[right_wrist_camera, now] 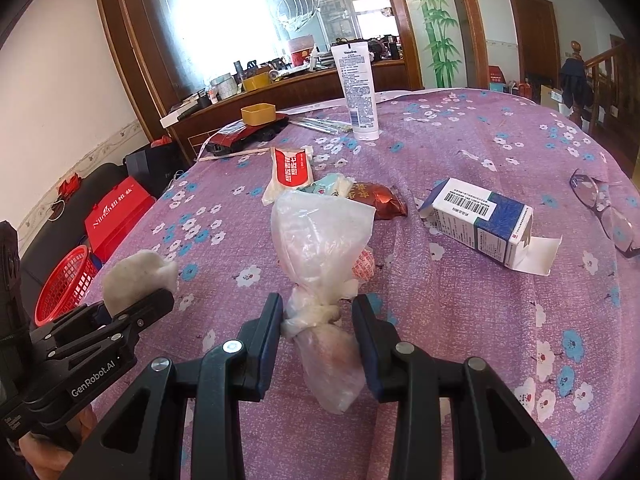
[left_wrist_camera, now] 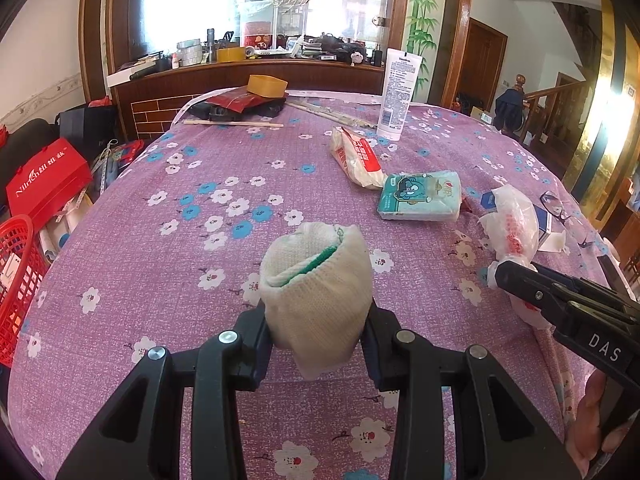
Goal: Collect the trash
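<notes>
Near the red mesh basket (right_wrist_camera: 66, 280), a soft, light, rolled cream knitted sock (left_wrist_camera: 316, 292) is squeezed by the left gripper (left_wrist_camera: 316, 340), while a thin, crinkly knotted clear plastic bag (right_wrist_camera: 320, 248) is pinched at its knot by the right gripper (right_wrist_camera: 318, 320).

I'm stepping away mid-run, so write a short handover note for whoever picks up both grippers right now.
Left gripper: shut on a rolled cream sock, held above the tablecloth.
Right gripper: shut on the knotted plastic bag.
Done: both items are gripped.
Left: bin them, possibly in the red basket beside the table, then the red-and-white wrapper, brown wrapper and open blue-and-white carton. The tissue pack, Vaseline tube and eyeglasses look like keepers.
</notes>
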Available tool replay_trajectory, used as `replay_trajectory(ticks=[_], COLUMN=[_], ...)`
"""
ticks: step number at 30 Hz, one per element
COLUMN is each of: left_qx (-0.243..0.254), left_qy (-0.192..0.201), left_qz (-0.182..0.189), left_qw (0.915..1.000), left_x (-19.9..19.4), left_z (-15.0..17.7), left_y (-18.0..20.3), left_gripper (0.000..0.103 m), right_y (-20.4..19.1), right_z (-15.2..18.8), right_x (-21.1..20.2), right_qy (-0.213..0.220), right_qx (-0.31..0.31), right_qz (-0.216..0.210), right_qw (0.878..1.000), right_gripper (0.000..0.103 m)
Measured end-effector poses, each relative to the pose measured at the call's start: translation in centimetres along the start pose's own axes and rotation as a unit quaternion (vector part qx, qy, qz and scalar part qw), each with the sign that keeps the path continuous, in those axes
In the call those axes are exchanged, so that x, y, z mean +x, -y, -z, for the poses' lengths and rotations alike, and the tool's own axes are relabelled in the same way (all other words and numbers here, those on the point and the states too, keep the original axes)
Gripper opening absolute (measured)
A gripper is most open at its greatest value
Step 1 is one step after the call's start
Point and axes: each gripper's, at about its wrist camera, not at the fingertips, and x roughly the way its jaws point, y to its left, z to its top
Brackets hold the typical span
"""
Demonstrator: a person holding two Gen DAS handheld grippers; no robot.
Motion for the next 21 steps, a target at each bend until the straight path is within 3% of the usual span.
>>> replay_trajectory(ticks=[21], left_qx=[-0.001], left_qy=[-0.001], left_qz=[-0.002], left_qw=[1.0], left_x=[0.07], left_z=[0.04], left_y=[-0.12], left_gripper=[0.036], right_y=[-0.06], right_z=[0.06], right_x=[-0.24], right_qy=[0.001], right_qx=[0.0], right_qz=[0.001], right_qw=[1.0], right_gripper=[0.039])
